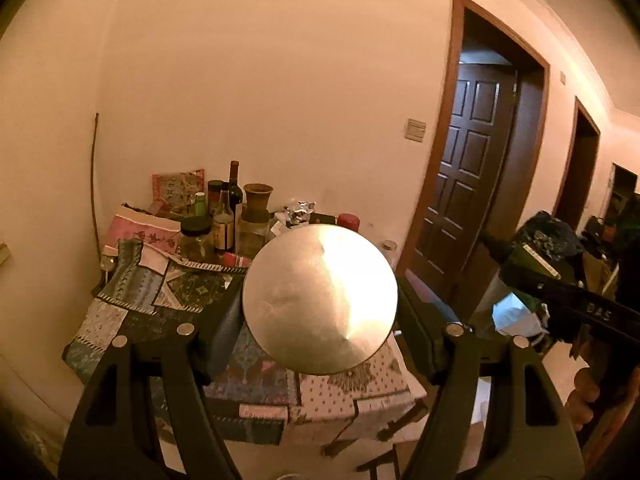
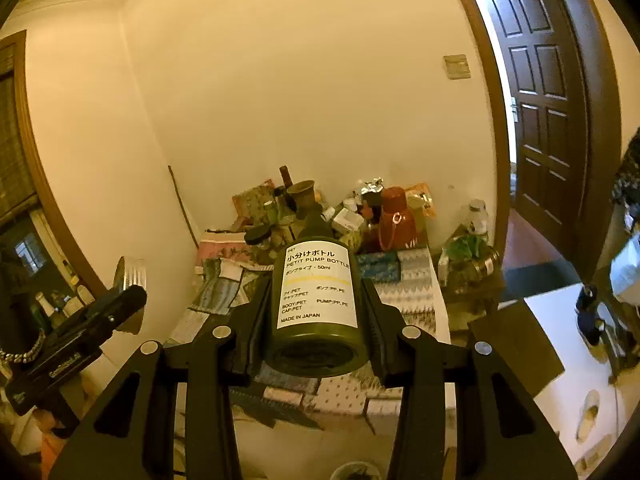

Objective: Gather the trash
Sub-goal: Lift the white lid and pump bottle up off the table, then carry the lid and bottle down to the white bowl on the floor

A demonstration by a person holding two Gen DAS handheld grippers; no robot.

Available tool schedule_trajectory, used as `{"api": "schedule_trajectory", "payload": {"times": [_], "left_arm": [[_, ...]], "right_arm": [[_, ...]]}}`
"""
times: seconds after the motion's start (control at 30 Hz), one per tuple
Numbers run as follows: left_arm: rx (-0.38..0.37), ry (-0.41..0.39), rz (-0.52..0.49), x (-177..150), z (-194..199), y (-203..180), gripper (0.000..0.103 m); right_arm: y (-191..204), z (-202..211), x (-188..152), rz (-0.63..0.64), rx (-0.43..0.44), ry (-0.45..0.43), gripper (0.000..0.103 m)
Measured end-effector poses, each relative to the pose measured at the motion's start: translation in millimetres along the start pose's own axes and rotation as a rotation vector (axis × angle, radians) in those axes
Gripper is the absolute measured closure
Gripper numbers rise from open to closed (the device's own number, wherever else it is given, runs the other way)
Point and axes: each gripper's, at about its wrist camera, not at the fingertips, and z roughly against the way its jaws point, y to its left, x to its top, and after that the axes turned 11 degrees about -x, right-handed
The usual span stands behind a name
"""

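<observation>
The right gripper (image 2: 316, 320) is squeezing a small dark green plastic pump bottle with a white label (image 2: 316, 300) by its round sides, up above the patchwork-cloth table (image 2: 416, 296). It is probably light, stiff and a bit slippery. The left gripper (image 1: 320, 300) is pinching a flat round shiny metal lid (image 1: 320, 300) by its edges.

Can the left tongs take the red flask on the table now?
Probably not: the left tongs already hold a round metal lid, and the red flask stands far back among bottles.
</observation>
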Motion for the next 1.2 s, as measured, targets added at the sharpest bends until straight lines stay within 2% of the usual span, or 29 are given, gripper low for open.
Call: {"api": "schedule_trajectory", "payload": {"times": [0.37, 0.6, 0.8, 0.9, 1.0, 1.2], "left_arm": [[-0.068, 0.049, -0.009, -61, 117, 11, 0.032], [-0.124, 0.105, -0.008, -94, 151, 9, 0.032], [-0.158, 0.179, 0.024, -115, 149, 12, 0.032], [-0.162, 0.212, 0.044, -126, 141, 16, 0.032], [-0.152, 0.264, 0.064, -143, 125, 22, 0.032], [-0.113, 0.392, 0.111, -190, 70, 42, 0.032]], "right_arm": [[53, 75, -80, -0.024, -0.058, 0.048, 0.065], [67, 105, -118, -0.041, -0.091, 0.103, 0.065], [69, 106, -136, -0.035, -0.129, 0.172, 0.065], [65, 94, -146, -0.033, -0.144, 0.22, 0.065], [61, 82, -161, -0.034, -0.153, 0.267, 0.065], [37, 30, -198, -0.047, -0.157, 0.393, 0.065]]}}
